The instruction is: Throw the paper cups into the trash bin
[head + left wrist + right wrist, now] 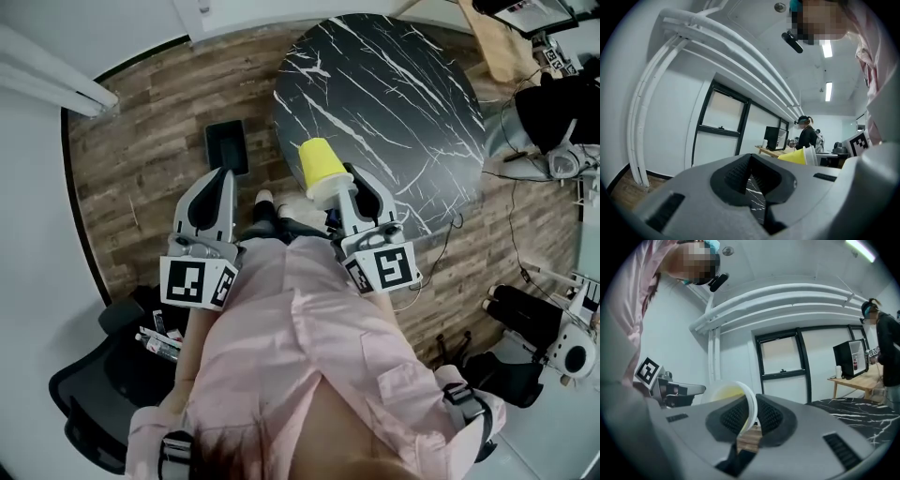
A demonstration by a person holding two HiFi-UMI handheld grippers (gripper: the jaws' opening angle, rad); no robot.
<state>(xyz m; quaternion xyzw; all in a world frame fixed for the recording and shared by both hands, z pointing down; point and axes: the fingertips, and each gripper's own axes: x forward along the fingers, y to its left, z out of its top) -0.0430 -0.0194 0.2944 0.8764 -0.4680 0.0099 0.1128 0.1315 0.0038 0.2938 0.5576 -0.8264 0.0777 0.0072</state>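
A yellow paper cup (319, 163) with a white rim is held sideways at its rim wall by my right gripper (339, 190), over the near edge of the round black marble table (403, 94). In the right gripper view the cup's rim (751, 404) sits pinched between the ribbed pads (769, 418). My left gripper (219, 180) hangs over the wooden floor to the left, its jaws together with nothing in them. Beyond it, a black rectangular trash bin (226, 145) stands on the floor. The left gripper view shows the cup (799, 155) off to its right.
A black office chair (89, 398) stands at the lower left. Robot equipment and cables (553, 323) crowd the floor at the right. A white wall with pipes (47, 75) borders the left. A person (807, 136) stands by a desk with a monitor (772, 137) far off.
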